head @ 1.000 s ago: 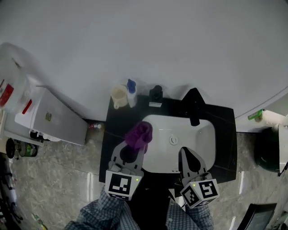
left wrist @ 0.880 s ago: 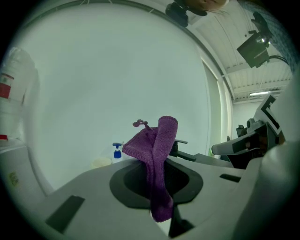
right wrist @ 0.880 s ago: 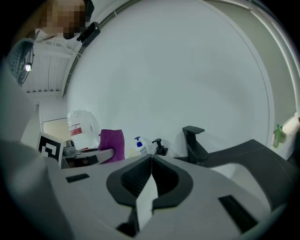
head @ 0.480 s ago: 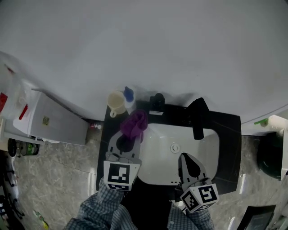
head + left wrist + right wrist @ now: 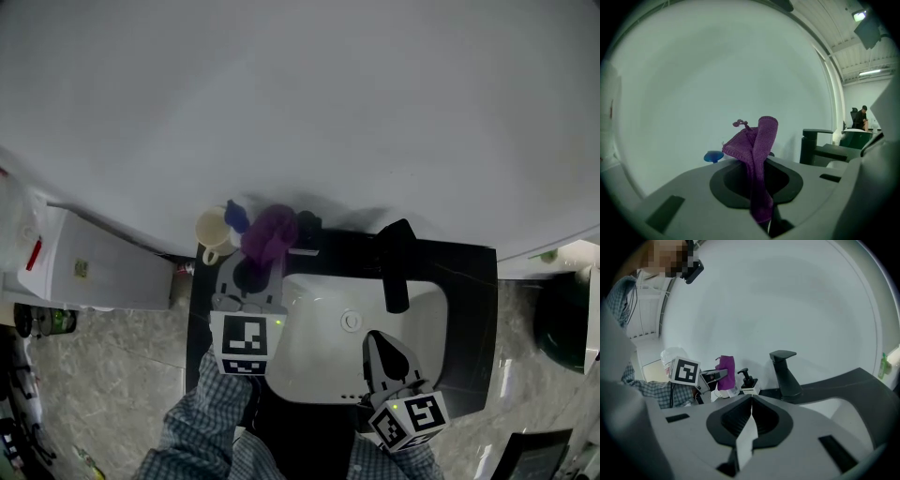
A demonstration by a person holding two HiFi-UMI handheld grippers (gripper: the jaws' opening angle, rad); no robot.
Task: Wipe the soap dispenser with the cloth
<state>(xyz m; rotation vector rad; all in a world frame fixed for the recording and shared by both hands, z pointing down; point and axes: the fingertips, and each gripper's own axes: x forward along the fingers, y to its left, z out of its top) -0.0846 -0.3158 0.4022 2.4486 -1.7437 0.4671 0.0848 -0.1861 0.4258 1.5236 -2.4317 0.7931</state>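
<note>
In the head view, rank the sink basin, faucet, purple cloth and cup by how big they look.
Largest: sink basin.
Next: faucet and purple cloth, about alike; the cloth is held up nearer the camera, so no fair ranking.
Smallest: cup.

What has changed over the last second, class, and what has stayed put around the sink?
The left gripper, shut on the purple cloth, carried it from the left edge of the basin back toward the wall, up beside the soap dispenser. Nothing was grasped or released. The right gripper stayed shut and empty over the basin; the faucet is unmoved.
</note>
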